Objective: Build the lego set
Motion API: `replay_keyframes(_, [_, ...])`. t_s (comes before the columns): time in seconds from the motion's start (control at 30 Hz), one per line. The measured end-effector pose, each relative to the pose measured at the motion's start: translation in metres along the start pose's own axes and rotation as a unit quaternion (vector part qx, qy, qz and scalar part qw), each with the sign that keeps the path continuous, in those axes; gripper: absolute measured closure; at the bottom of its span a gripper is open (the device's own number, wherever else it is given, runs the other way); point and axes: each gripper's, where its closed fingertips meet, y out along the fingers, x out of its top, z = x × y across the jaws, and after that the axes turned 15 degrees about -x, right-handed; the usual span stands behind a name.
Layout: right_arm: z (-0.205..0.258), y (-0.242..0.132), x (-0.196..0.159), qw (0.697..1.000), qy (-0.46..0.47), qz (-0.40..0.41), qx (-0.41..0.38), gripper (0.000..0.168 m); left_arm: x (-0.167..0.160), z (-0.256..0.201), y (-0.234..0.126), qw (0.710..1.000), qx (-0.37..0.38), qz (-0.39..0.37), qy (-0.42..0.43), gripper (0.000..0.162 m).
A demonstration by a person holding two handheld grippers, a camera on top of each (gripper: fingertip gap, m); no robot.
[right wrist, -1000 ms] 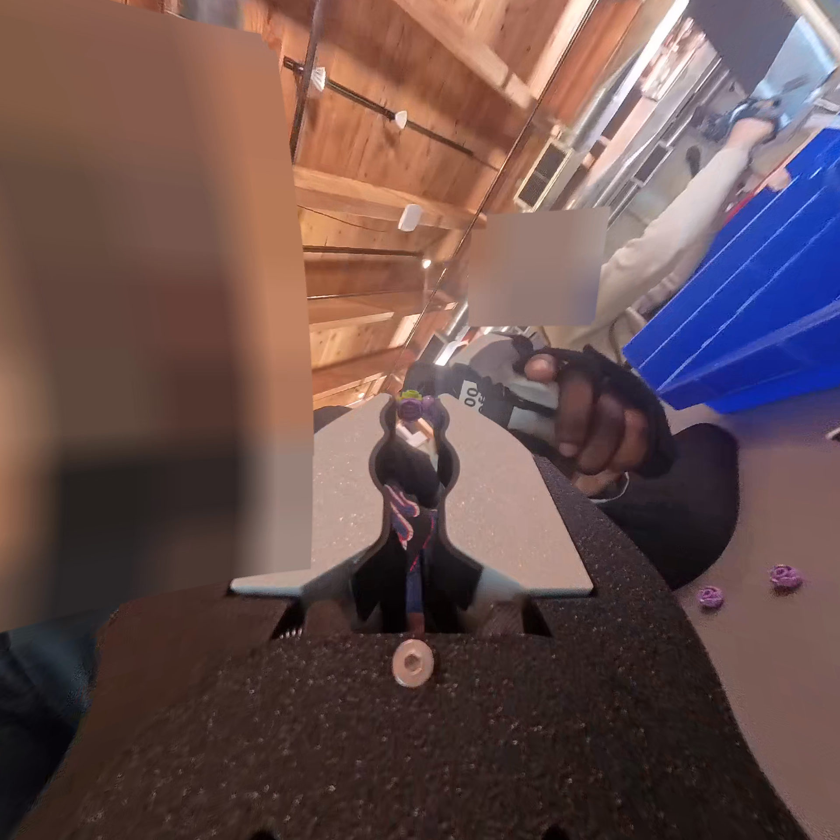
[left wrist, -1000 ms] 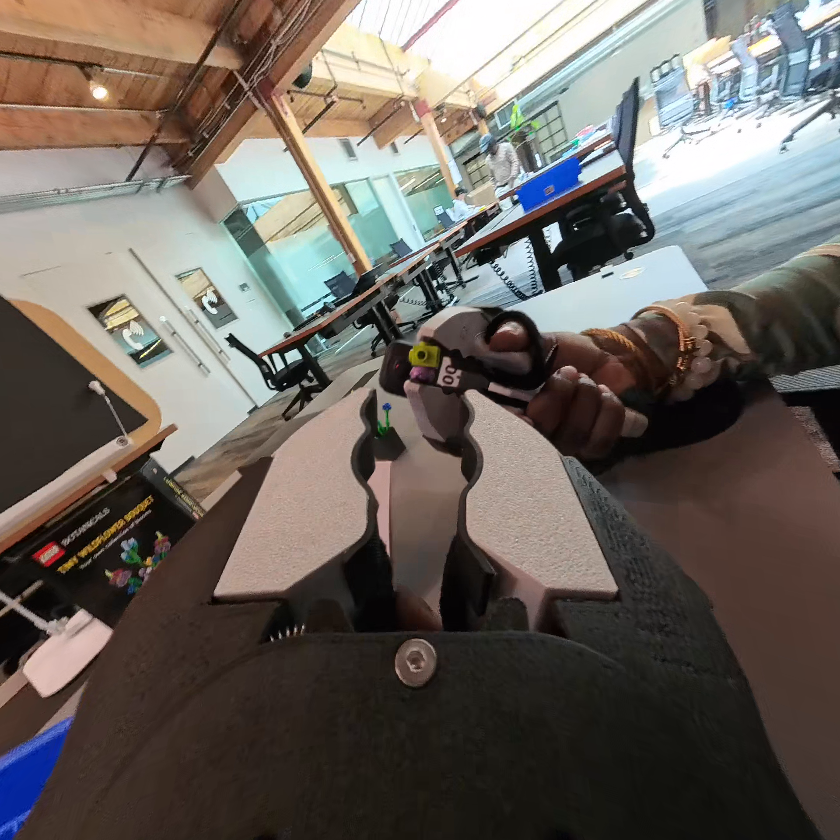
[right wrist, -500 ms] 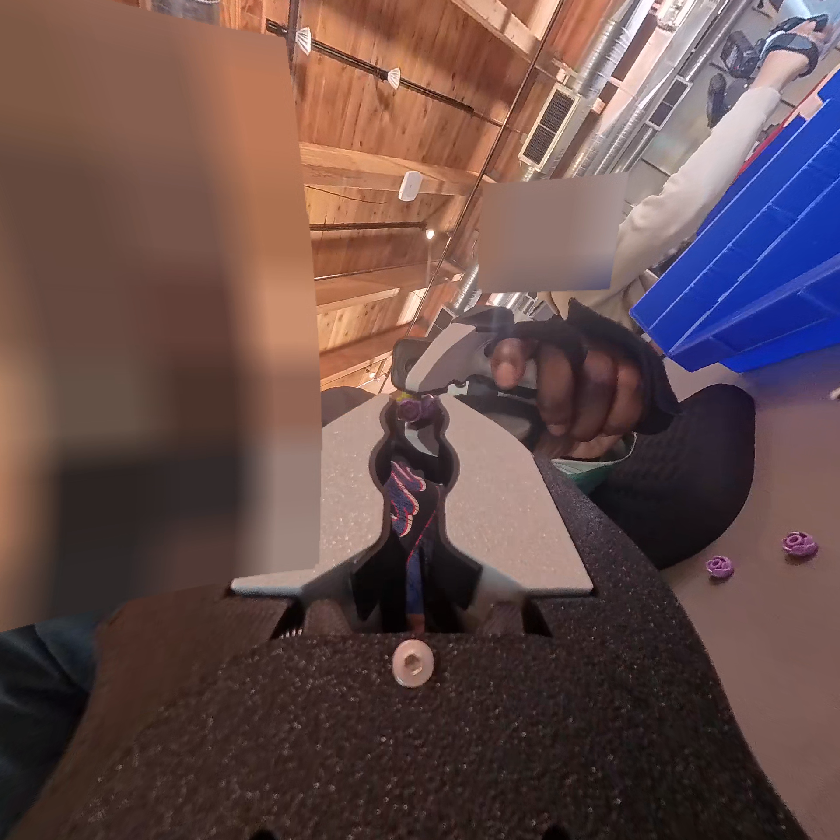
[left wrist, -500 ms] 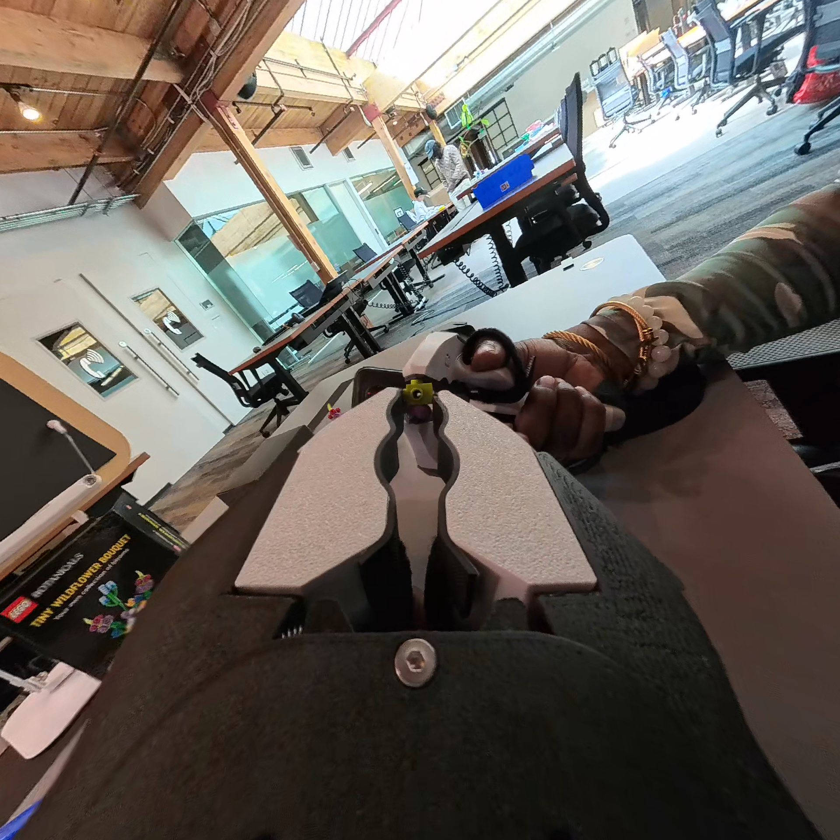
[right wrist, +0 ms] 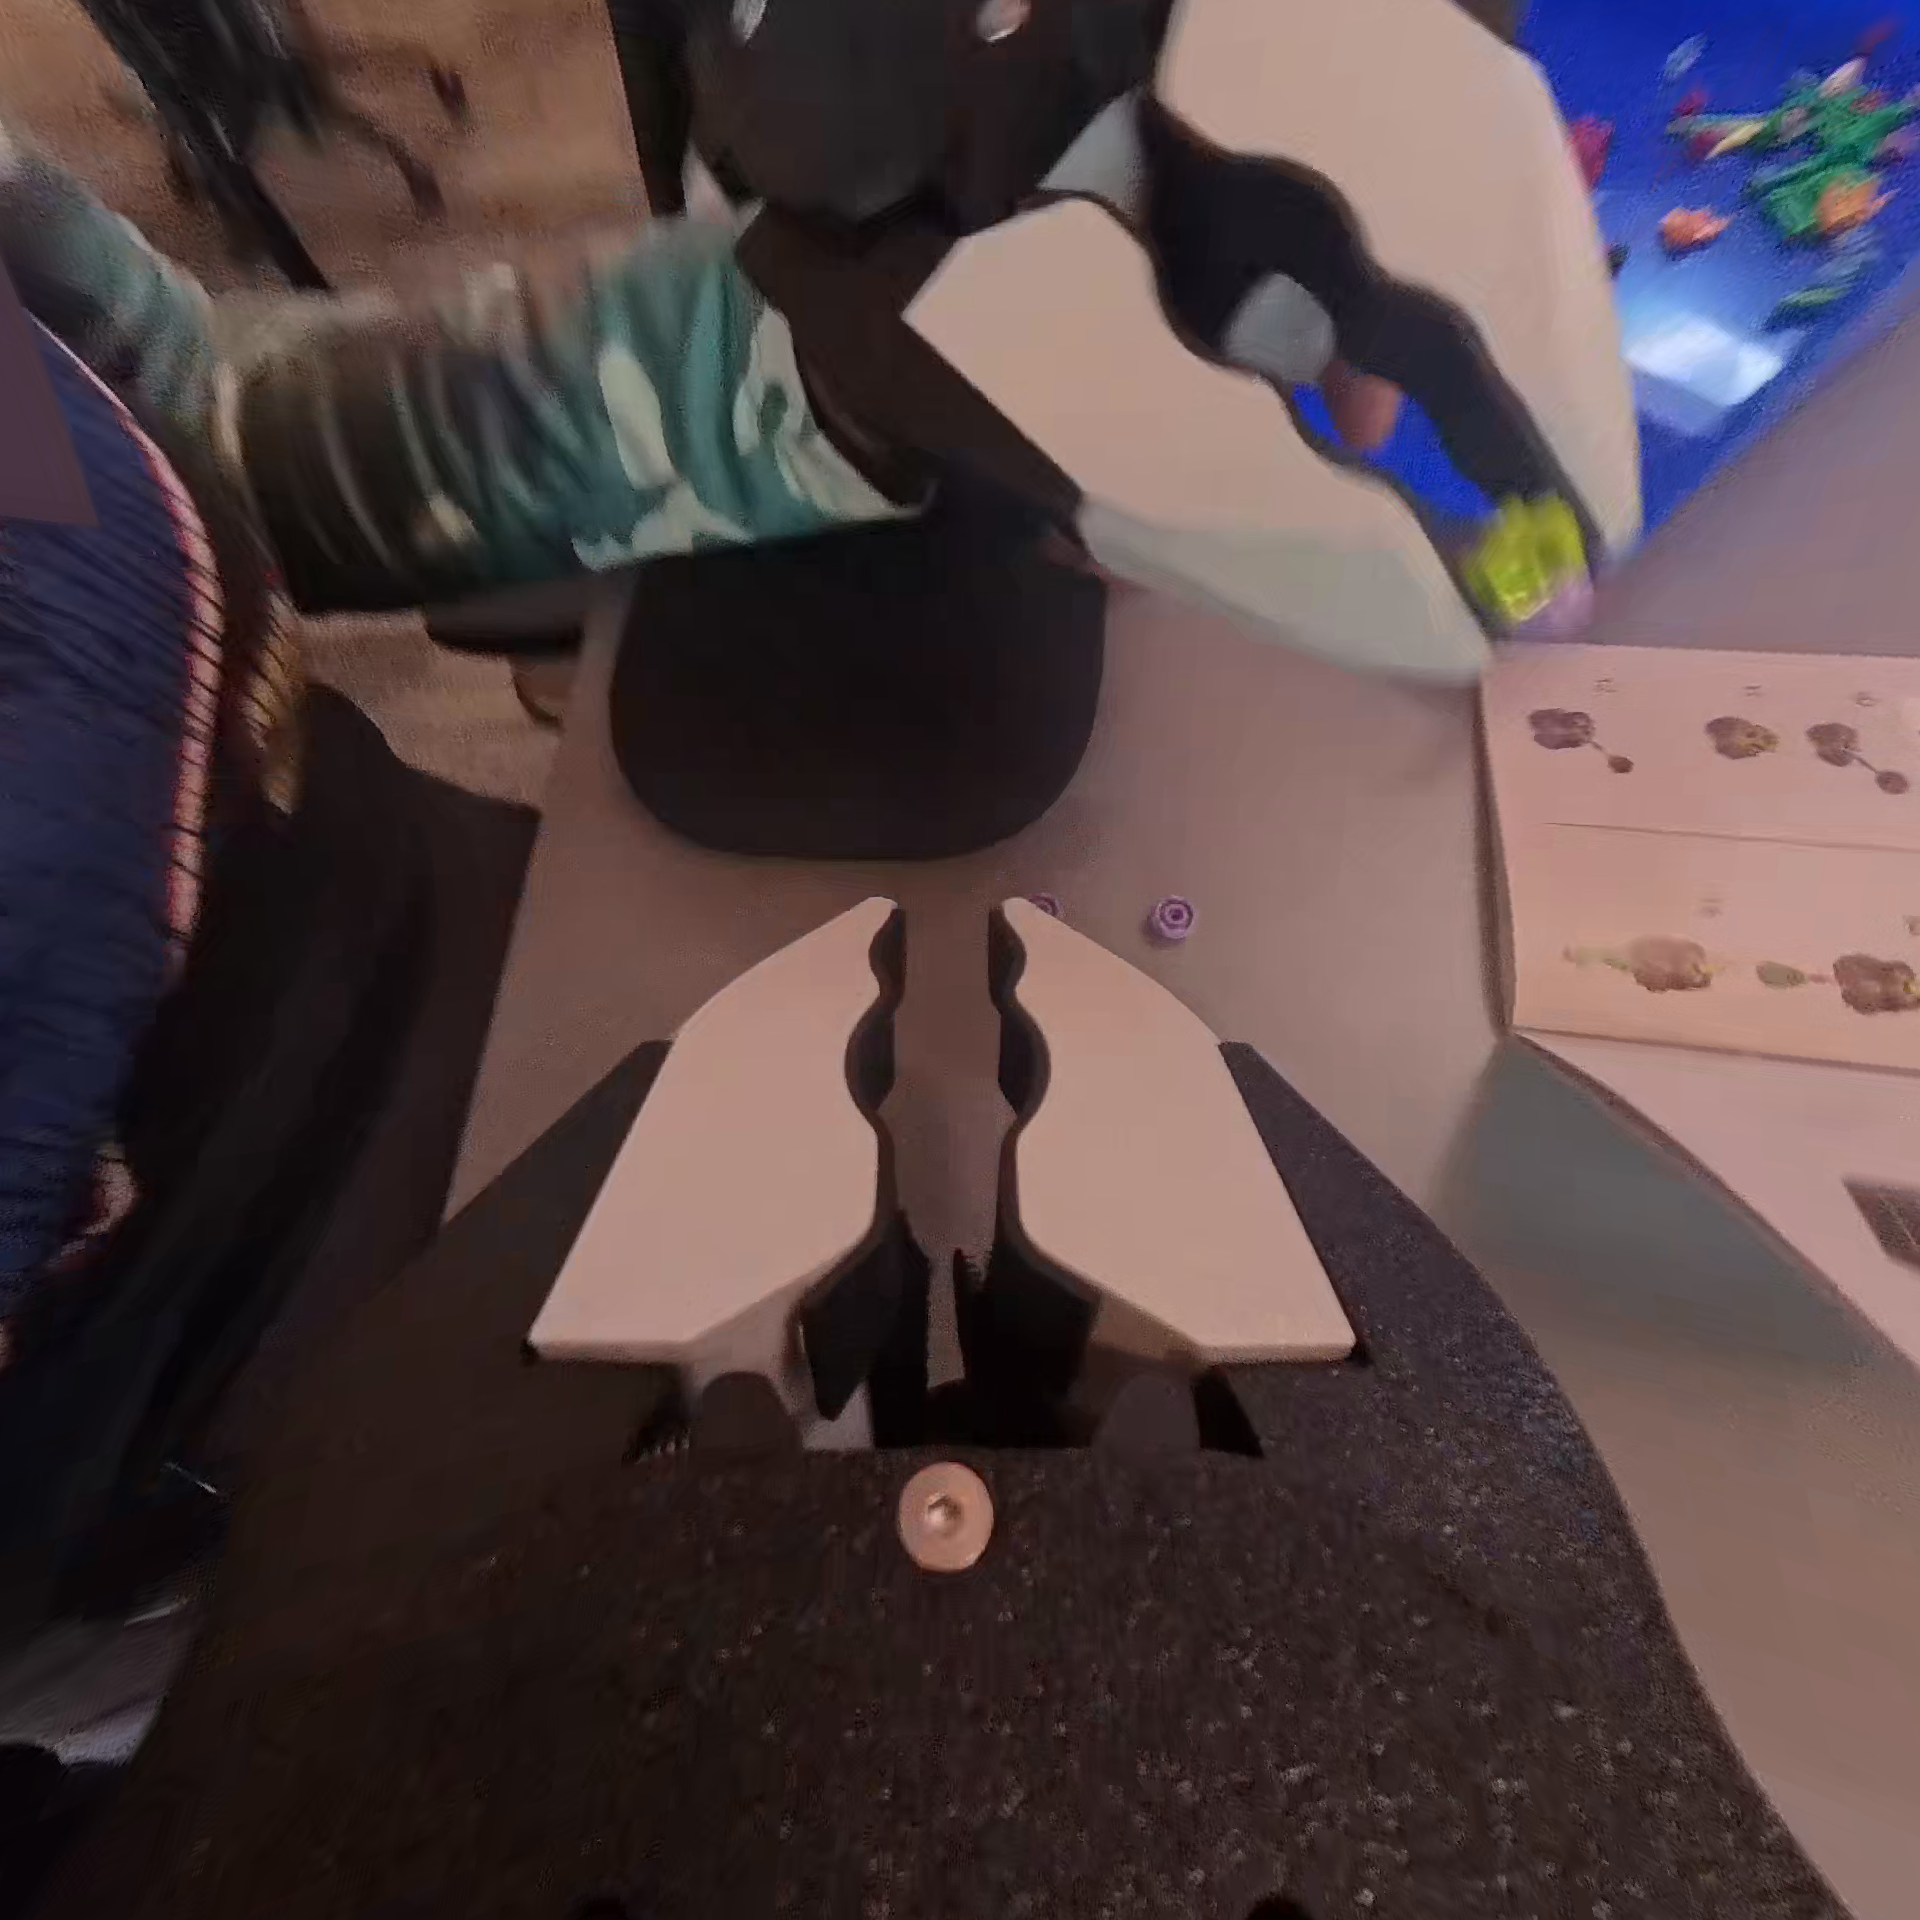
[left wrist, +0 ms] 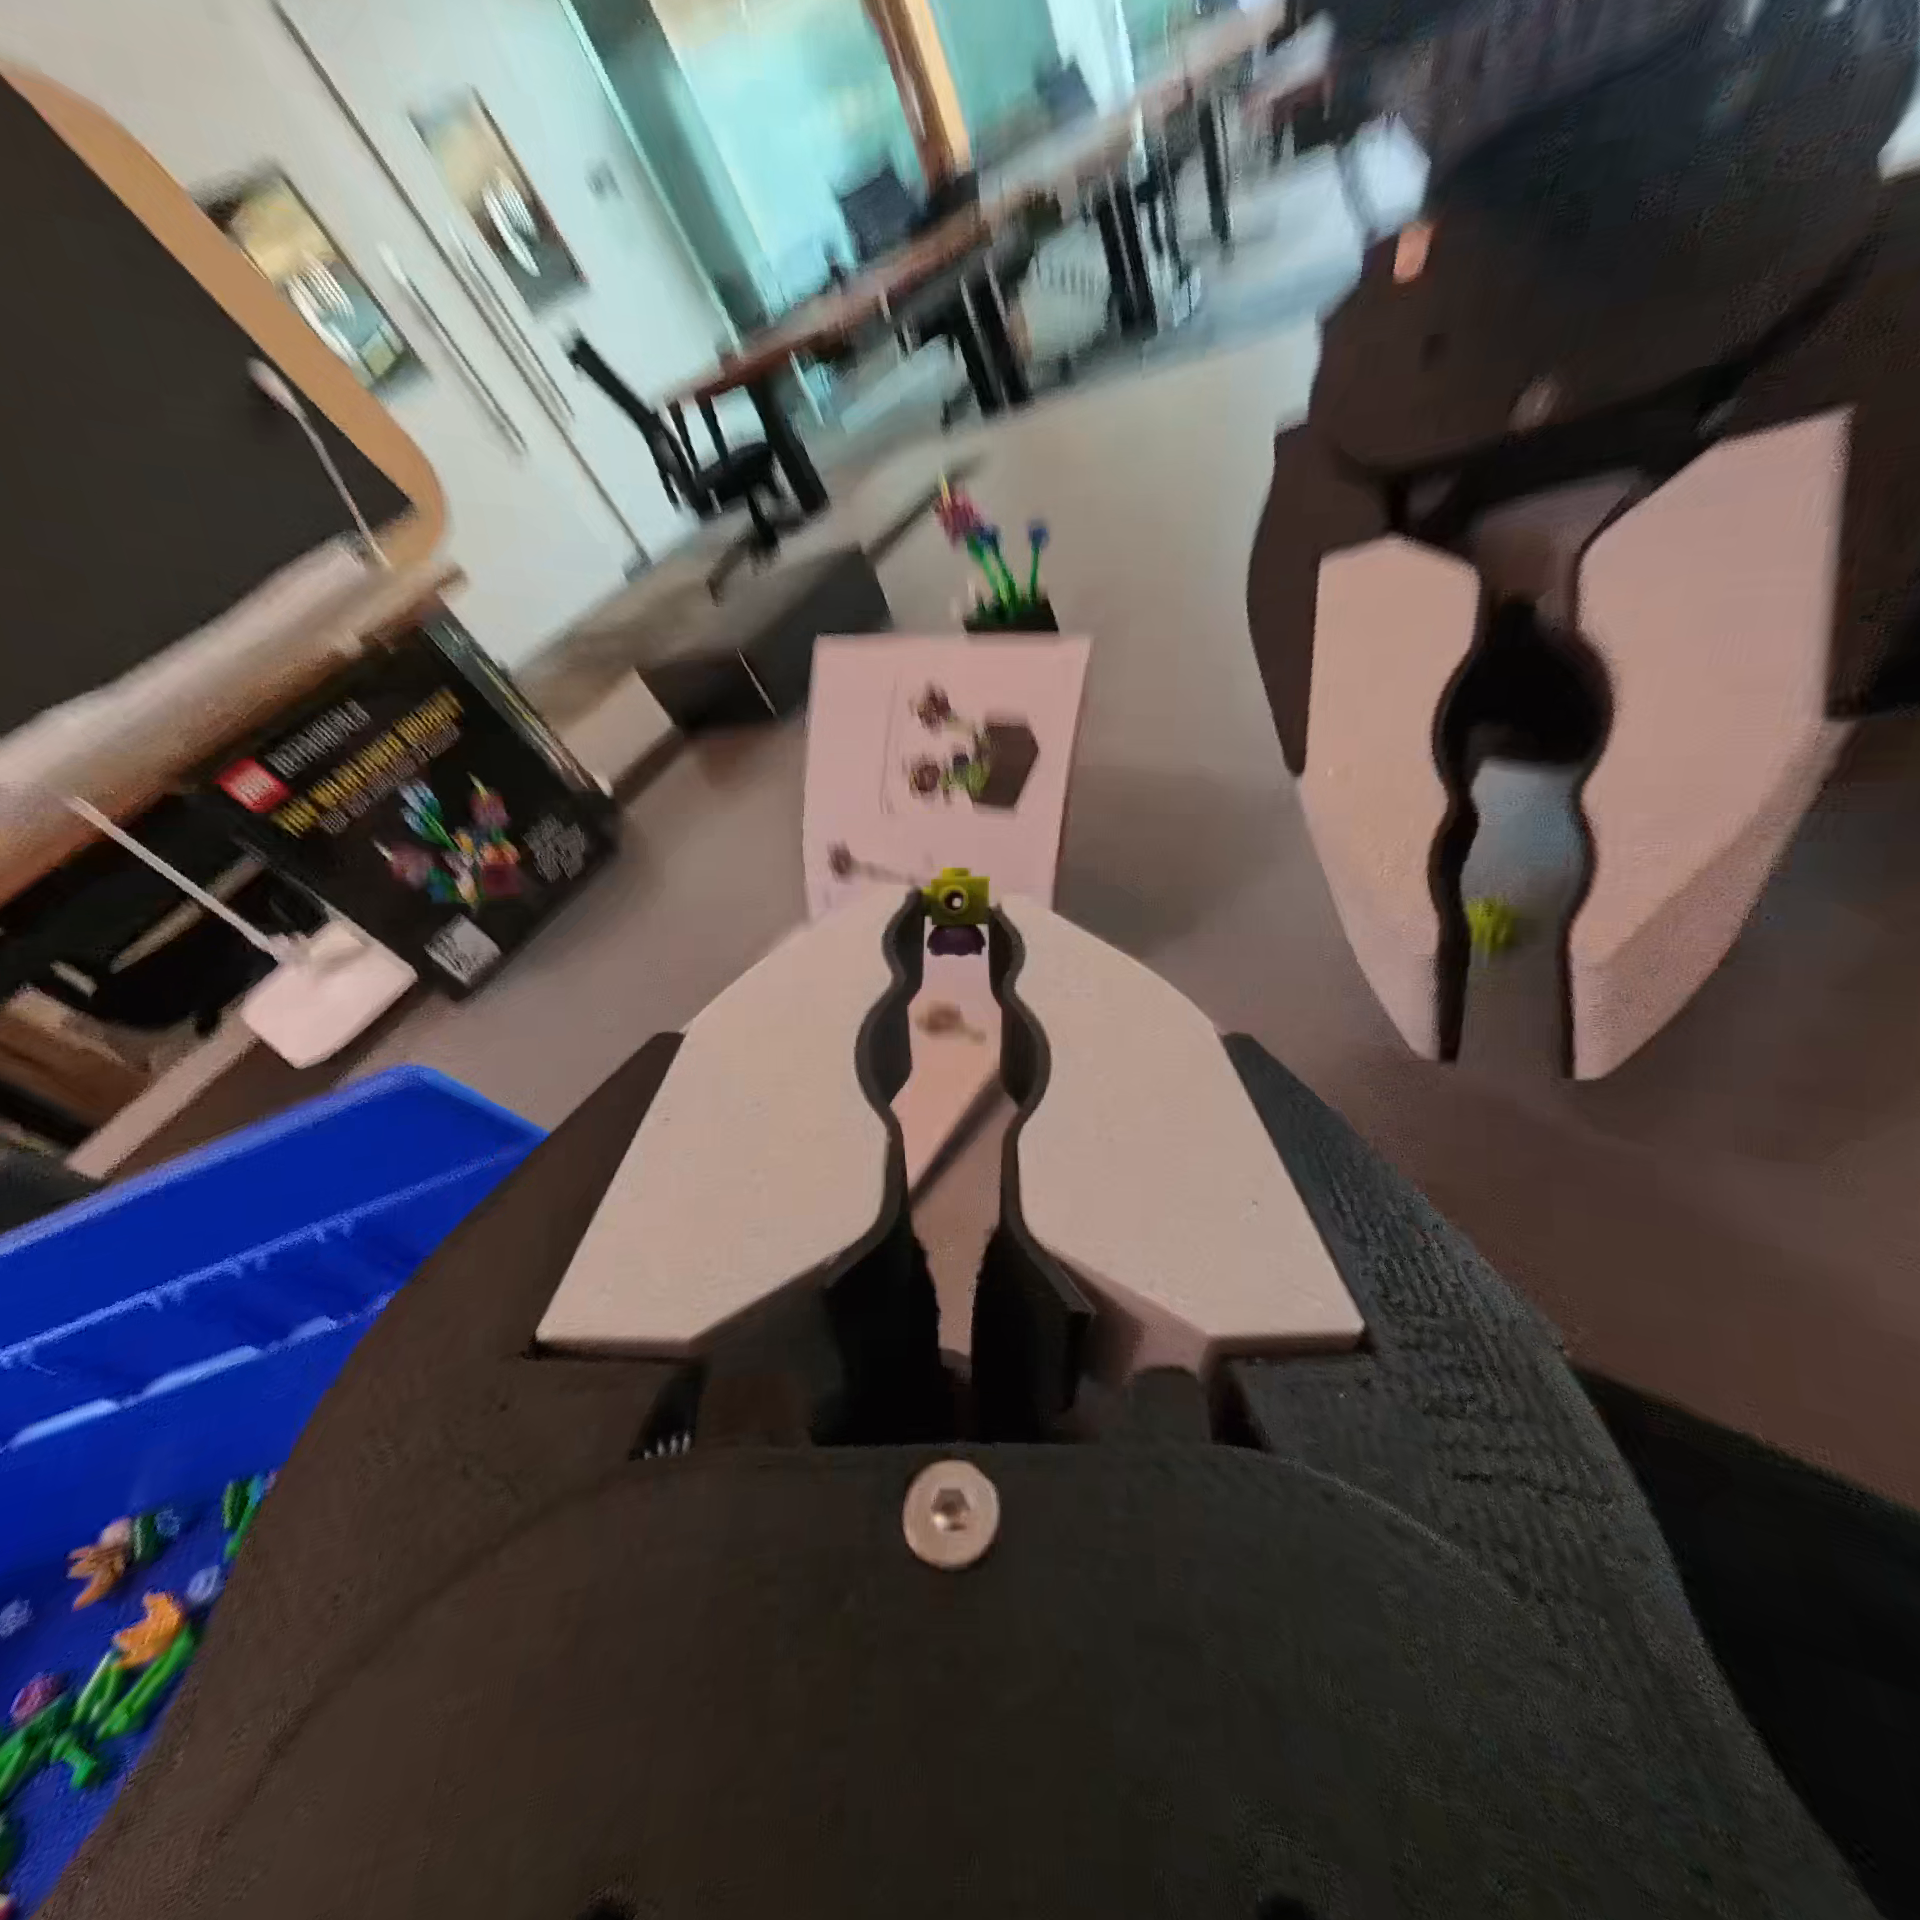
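Two small purple flower studs [right wrist: 1173,918] lie loose on the desk [right wrist: 1299,831], and the coming move seems to turn on them: they sit just ahead of the right gripper [right wrist: 943,914] and slightly to its right, one of them half hidden behind the tip of the right-hand finger. Being round, they show no long axis to line up with, so only the sideways offset matters. The right gripper's fingers [right wrist: 748,1122] stand apart with nothing between them, pointed down at the bare desk beside the studs. The left gripper [left wrist: 956,914] is already loaded: its fingers are clamped at the very tips on a lime-green piece with a purple stud beneath it [left wrist: 957,900], held clear above the desk; the same pair shows in the right wrist view as a blurred green and purple blob [right wrist: 1527,566]. By this reading the right gripper is much the nearer to the loose studs and would need a small shift to its right to straddle one. The open instruction booklet [right wrist: 1704,852] lies farther right, near the studs but apart from them. Beyond it in the left wrist view stands a partly built bouquet in a black base [left wrist: 1006,592], with the set's black box [left wrist: 416,800] to the left and a blue bin of loose pieces [left wrist: 208,1351] near the camera.
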Motion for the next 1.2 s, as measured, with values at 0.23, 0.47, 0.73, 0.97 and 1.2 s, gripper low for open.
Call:
replay_keyframes(0.23, [-0.011, 0.026, -0.012, 0.994, -0.05, 0.096, -0.02, 0.149, -0.018, -0.001, 0.007, 0.998, -0.01, 0.062, -0.01, 0.15])
replay_keyframes(0.47, [-0.012, 0.036, -0.02, 0.988, -0.07, 0.132, -0.029, 0.151, -0.015, 0.0, 0.004, 0.998, -0.005, 0.055, -0.009, 0.15])
replay_keyframes(0.73, [-0.012, 0.025, -0.005, 0.998, -0.025, 0.046, -0.021, 0.159, -0.012, -0.004, 0.004, 0.999, -0.01, 0.052, 0.005, 0.15])
replay_keyframes(0.97, [-0.053, -0.047, 0.048, 0.972, 0.033, -0.216, -0.09, 0.159, 0.012, -0.018, 0.009, 0.998, -0.016, 0.005, 0.061, 0.15])
replay_keyframes(1.2, [-0.052, -0.042, 0.039, 0.967, 0.037, -0.231, -0.103, 0.159, 0.008, -0.033, 0.023, 0.991, -0.023, 0.048, 0.127, 0.15])
